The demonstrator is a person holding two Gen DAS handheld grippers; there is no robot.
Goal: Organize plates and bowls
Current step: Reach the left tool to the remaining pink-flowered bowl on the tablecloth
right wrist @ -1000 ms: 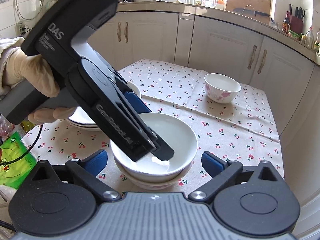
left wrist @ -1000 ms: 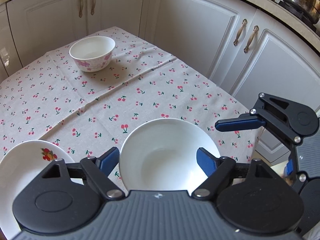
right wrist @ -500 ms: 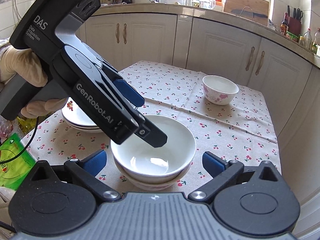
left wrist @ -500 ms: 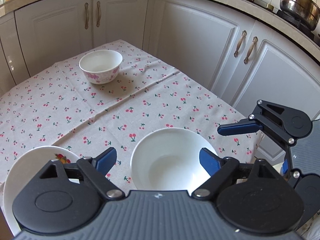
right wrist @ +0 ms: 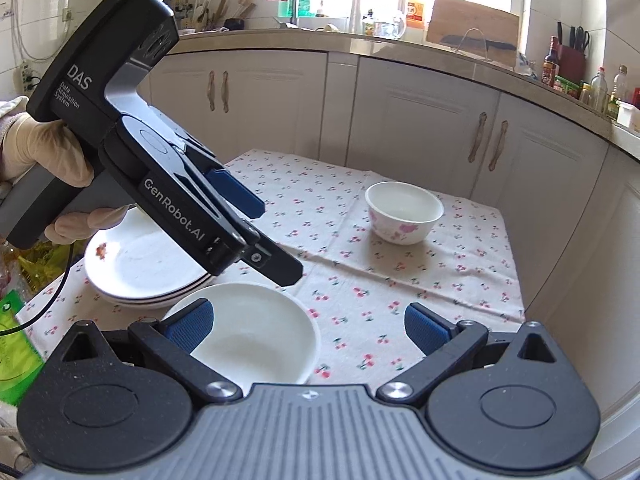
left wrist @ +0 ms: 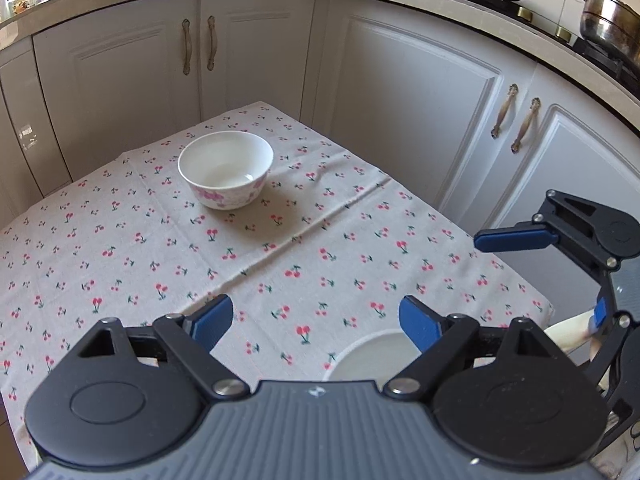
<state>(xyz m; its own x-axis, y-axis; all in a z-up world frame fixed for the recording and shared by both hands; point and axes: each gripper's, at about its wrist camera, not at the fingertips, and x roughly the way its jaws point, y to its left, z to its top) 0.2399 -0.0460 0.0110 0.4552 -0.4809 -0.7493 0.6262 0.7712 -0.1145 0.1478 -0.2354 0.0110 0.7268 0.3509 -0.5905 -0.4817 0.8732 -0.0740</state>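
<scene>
A white bowl with pink flowers [left wrist: 225,169] stands alone at the far side of the cherry-print tablecloth [left wrist: 300,256]; it also shows in the right wrist view [right wrist: 404,212]. A plain white bowl [right wrist: 256,334] sits near the front edge, its rim just visible in the left wrist view [left wrist: 372,356]. A stack of white plates [right wrist: 140,268] lies left of it. My left gripper [left wrist: 316,318] is open and empty, raised above the plain bowl. My right gripper [right wrist: 306,322] is open and empty, near the plain bowl.
White kitchen cabinets [left wrist: 400,100] surround the table on the far and right sides. A pot [left wrist: 608,28] and a pan stand on the stove counter. A green bag [right wrist: 12,344] lies at the left beyond the table edge.
My left gripper has lifted and drawn back from the plain bowl, and its view has tilted up toward the flowered bowl. The right gripper has pulled back slightly.
</scene>
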